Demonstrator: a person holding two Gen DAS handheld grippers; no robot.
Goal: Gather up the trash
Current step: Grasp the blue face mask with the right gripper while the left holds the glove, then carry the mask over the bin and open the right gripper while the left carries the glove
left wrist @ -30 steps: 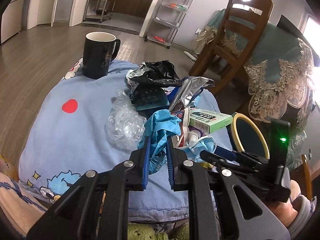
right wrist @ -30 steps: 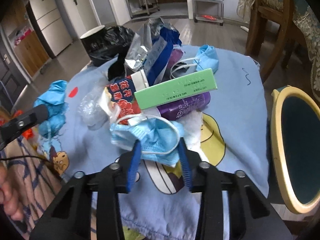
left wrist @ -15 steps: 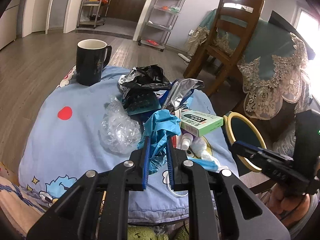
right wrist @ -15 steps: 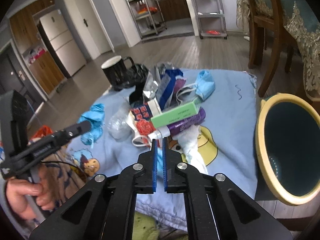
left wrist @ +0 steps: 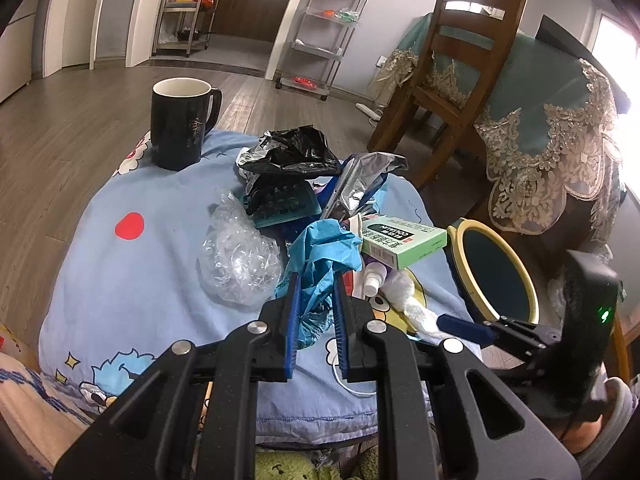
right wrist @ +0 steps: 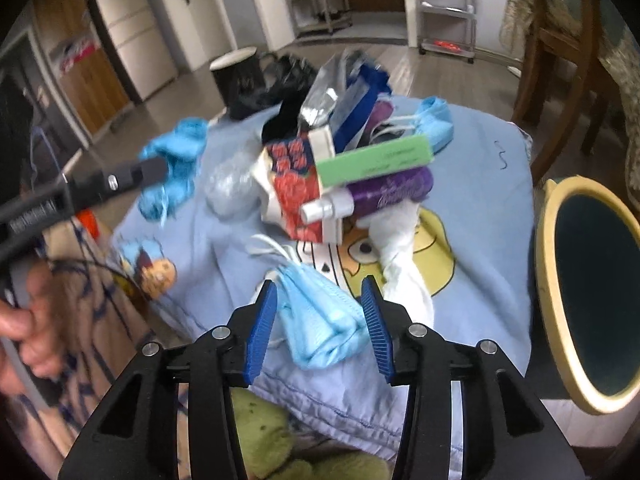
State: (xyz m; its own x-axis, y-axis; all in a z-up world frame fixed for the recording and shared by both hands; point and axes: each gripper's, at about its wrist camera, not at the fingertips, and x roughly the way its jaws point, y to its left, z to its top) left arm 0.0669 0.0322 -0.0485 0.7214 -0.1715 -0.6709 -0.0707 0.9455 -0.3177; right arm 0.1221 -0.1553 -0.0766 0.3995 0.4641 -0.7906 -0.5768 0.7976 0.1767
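Cluttered blue-cloth desk (right wrist: 492, 216): left gripper (left wrist: 316, 320) fingers pinch soft blue glove (left wrist: 320, 256); right gripper (right wrist: 320, 324) fingers opening around light, floppy mask (right wrist: 320, 320), untouched; grab bunched middle.

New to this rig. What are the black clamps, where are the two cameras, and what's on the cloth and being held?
No robot: a person holds a two-finger clamp in each hand, each with a camera looking along its fingers.

The left gripper is shut on a crumpled blue glove. In the right view, the right gripper has its jaws opening around a blue face mask.

On the blue cartoon cloth: a black mug, green box, purple bottle and wrappers. A yellow-rimmed bin stands beside it.
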